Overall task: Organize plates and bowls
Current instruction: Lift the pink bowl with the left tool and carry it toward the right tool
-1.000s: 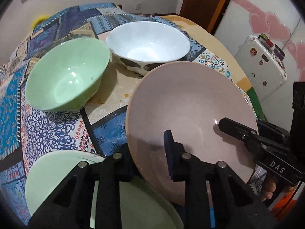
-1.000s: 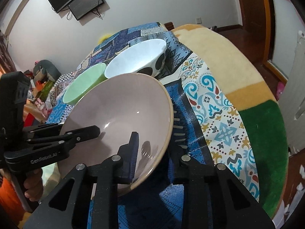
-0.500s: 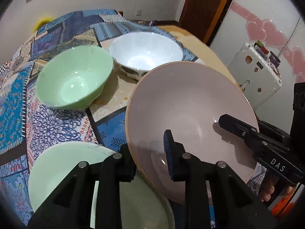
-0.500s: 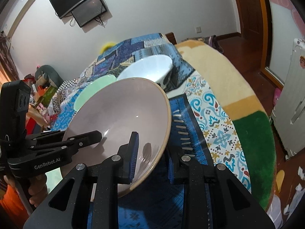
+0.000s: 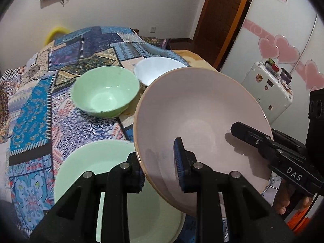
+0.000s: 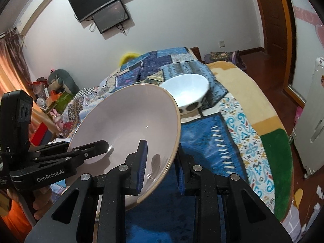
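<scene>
Lifted higher than a second ago, the pink bowl (image 5: 200,125) now hangs well clear of the patchwork cloth (image 5: 36,121), and more of the far wall, with its two dark screens (image 6: 101,10), has come into both views. Both grippers hold it together. The left gripper (image 5: 160,174) clamps the near rim from the left wrist view, one finger behind the bowl's wall and the other pressed against the inside. The right gripper (image 6: 161,164) pinches the opposite rim the same way, its left finger inside and its right finger outside. Each gripper reaches into the other's view from the side, a hand (image 5: 287,198) visible below the handle. The bowl tilts, its opening facing the left camera and turned up and left in the right wrist view.

Below the left gripper lies a pale green plate (image 5: 85,182) on the cloth, partly overlapped by the raised bowl. Farther back stand a green bowl (image 5: 105,91) and, just beside it, a white bowl (image 6: 186,93) with dark spots on its outside; both appear smaller and farther off than a second ago. A white cabinet (image 5: 267,91) stands at the right by a wall with pink hearts (image 5: 279,46).
</scene>
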A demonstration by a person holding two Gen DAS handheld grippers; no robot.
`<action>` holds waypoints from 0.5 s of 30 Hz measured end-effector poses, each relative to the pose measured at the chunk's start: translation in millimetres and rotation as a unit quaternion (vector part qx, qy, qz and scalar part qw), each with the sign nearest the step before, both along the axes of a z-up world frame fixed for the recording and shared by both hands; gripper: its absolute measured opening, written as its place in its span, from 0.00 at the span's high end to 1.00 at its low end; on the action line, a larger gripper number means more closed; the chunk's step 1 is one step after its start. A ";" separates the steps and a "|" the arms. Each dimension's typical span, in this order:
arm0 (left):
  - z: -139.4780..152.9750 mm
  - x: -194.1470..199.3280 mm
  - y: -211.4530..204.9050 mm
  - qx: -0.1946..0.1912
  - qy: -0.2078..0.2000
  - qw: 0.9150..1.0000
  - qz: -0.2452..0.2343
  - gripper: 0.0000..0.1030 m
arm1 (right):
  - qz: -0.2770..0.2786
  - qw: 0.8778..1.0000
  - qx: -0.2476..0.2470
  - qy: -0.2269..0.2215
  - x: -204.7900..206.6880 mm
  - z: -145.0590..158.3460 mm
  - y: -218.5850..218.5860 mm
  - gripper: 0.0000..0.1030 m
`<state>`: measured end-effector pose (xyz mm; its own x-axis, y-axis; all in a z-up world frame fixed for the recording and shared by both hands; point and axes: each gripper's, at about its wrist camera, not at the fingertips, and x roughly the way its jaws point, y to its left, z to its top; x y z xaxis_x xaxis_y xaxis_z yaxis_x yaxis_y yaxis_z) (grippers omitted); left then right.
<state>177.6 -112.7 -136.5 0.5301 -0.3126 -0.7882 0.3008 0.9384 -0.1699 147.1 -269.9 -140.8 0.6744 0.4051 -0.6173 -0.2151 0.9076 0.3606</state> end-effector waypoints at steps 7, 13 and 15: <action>13.1 -25.3 29.3 -0.005 -0.014 1.000 0.023 0.76 | 0.024 1.000 -0.004 -0.011 -6.3 6.7 30.6 0.77; 21.4 -47.2 61.0 -0.005 -0.024 0.999 0.047 0.76 | 0.053 0.998 -0.018 -0.019 -10.5 9.6 62.0 0.77; 23.8 -55.5 72.9 -0.005 -0.028 0.998 0.056 0.76 | 0.064 0.997 -0.022 -0.020 -10.9 9.2 74.0 0.77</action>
<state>122.1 -39.8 -112.7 0.6057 -0.2568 -0.7531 0.2040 0.9650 -0.1650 136.2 -195.9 -131.5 0.6428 0.4631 -0.6102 -0.3441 0.8862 0.3102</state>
